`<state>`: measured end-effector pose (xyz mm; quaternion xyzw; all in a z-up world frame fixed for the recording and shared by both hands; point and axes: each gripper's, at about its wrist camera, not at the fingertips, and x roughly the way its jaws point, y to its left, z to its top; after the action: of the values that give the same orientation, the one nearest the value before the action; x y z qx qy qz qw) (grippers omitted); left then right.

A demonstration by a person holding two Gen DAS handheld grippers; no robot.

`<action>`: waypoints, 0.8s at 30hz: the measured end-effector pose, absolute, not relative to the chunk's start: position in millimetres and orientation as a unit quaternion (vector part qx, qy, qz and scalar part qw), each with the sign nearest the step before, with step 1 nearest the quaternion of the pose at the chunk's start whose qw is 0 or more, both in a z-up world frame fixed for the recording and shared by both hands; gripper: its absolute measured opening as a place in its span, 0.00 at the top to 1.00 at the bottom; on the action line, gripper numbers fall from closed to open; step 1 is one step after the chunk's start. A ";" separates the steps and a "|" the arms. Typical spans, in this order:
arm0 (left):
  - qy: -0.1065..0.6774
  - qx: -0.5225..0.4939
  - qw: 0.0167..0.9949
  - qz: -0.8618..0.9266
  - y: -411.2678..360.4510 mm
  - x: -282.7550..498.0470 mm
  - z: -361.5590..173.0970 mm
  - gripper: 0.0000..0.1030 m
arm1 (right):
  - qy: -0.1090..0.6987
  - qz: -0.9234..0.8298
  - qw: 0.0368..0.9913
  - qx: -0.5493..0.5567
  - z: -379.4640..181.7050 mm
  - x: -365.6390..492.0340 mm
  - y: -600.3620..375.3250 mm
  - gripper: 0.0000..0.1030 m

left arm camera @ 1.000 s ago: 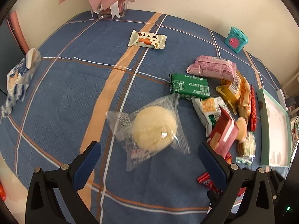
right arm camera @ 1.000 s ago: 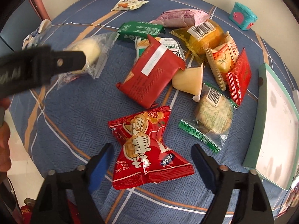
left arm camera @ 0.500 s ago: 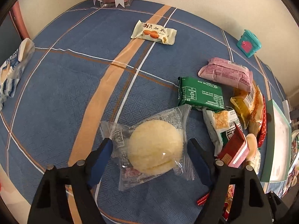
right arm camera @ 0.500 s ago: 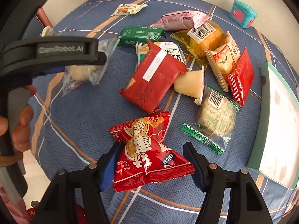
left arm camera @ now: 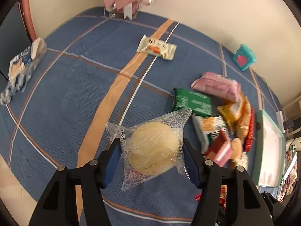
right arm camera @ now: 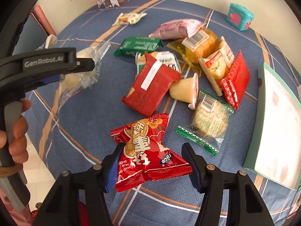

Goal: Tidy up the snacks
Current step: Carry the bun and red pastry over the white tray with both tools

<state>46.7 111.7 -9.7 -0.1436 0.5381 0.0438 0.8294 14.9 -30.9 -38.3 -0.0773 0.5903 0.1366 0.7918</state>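
1. Blue plaid cloth, crossed by orange and white stripes, covers the counter [left arm camera: 62,86] where the snacks lie scattered.
2. The left gripper [left arm camera: 151,151] has just been closing its jaws, which now press both sides of a clear-wrapped round pastry [left arm camera: 153,147]; the packet sits between the blue pads, its far end sticking out past them.
3. The right gripper [right arm camera: 152,162] has likewise been closing, and its jaws now pinch a red peanut packet [right arm camera: 148,152] (marked "nice" on one corner) at the near edge of the pile.
4. Beyond the red packet lie a red flat pack [right arm camera: 152,83], a small jelly cup [right arm camera: 186,91], a green-edged rice cake [right arm camera: 208,121], a green bar [right arm camera: 138,46] and a pink packet [right arm camera: 175,29].
5. A pale green tray [right arm camera: 263,101] sits at the right of the pile, and a teal toy box [right arm camera: 239,17] stands near the wall.
6. A person's hand [right arm camera: 16,131] grips the left gripper's handle at the left of the right wrist view.
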 end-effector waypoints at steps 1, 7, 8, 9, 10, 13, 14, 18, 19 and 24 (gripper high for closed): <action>0.536 -0.143 0.831 0.042 110.8 44.0 -4.9 0.37 | 0.587 0.137 0.795 -0.074 -33.5 13.4 -32.9 0.38; 0.518 -0.138 0.844 0.032 96.4 40.4 23.9 0.37 | 0.562 0.137 0.814 -0.052 -4.3 3.0 -47.1 0.38; 0.516 -0.137 0.845 0.031 93.3 40.7 28.0 0.37 | 0.557 0.136 0.818 -0.047 0.7 2.0 -50.3 0.38; 0.514 -0.136 0.847 0.030 90.3 41.1 31.6 0.37 | 0.553 0.133 0.821 -0.041 4.4 2.7 -54.1 0.38; 0.511 -0.135 0.848 0.029 86.2 41.2 35.9 0.37 | 0.549 0.129 0.825 -0.035 9.2 2.5 -59.0 0.38; 0.506 -0.127 0.853 0.023 69.5 44.4 45.9 0.37 | 0.537 0.105 0.836 -0.023 19.4 6.6 -74.9 0.38; 0.506 -0.125 0.853 0.021 64.2 45.5 48.1 0.37 | 0.535 0.097 0.839 -0.017 21.4 7.7 -79.9 0.38; 0.503 -0.114 0.857 0.005 36.2 53.2 54.8 0.37 | 0.523 0.056 0.851 0.005 27.8 15.3 -109.5 0.38; 0.501 -0.111 0.858 0.001 29.1 53.8 56.9 0.37 | 0.519 0.043 0.854 0.011 30.4 16.6 -118.1 0.38; 0.490 -0.088 0.867 -0.023 -9.7 60.7 65.6 0.37 | 0.507 -0.011 0.861 0.046 35.2 26.3 -159.9 0.38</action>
<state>60.7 -9.7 65.6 -0.0883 0.4898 -0.0229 0.8670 26.3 -159.9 35.2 0.0462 0.5066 -0.0106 0.8608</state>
